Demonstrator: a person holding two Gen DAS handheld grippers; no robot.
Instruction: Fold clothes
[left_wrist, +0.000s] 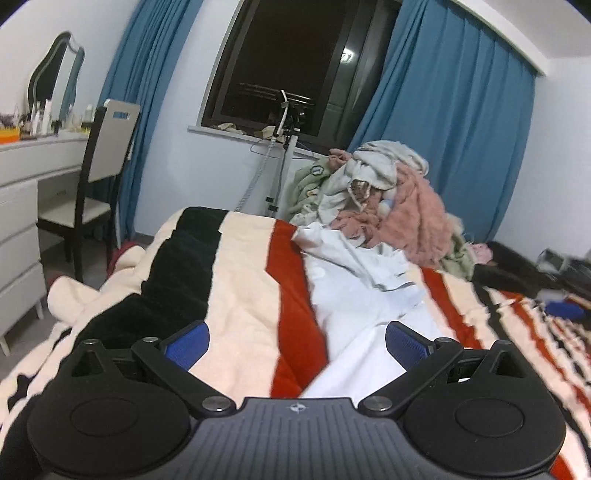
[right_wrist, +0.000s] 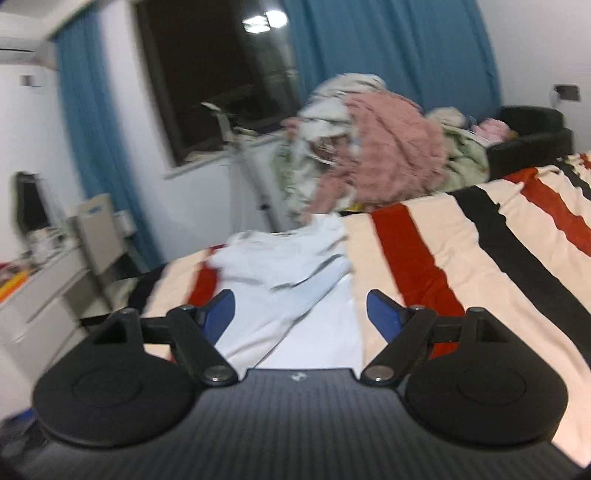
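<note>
A white shirt (left_wrist: 354, 291) lies rumpled on the striped blanket (left_wrist: 243, 280) of the bed, stretched lengthwise from just under both tongs toward the heap of clothes (left_wrist: 391, 199) at the bed's far end, which its far end nearly touches. The half of the shirt nearer the heap is bunched and creased, with a pale blue panel showing among the folds; the half nearer the tongs lies smoother. The left tongs (left_wrist: 297, 343) hang wide open over the shirt's near left edge, holding nothing, one blue pad above the cream stripe and the other above the white cloth. The right tongs (right_wrist: 301, 314) are likewise spread wide and empty, straddling the shirt's near end; that view is blurred, so fine detail is lost. Whether the shirt is being spread out for folding or is midway through a fold cannot be settled from how it lies. Judging by the creases, good handling would mean pinching only the shirt's own layer, not the blanket beneath, taking hold at matching points on either side, and keeping the cloth taut between them so the bunched part flattens rather than drags toward the heap.
</note>
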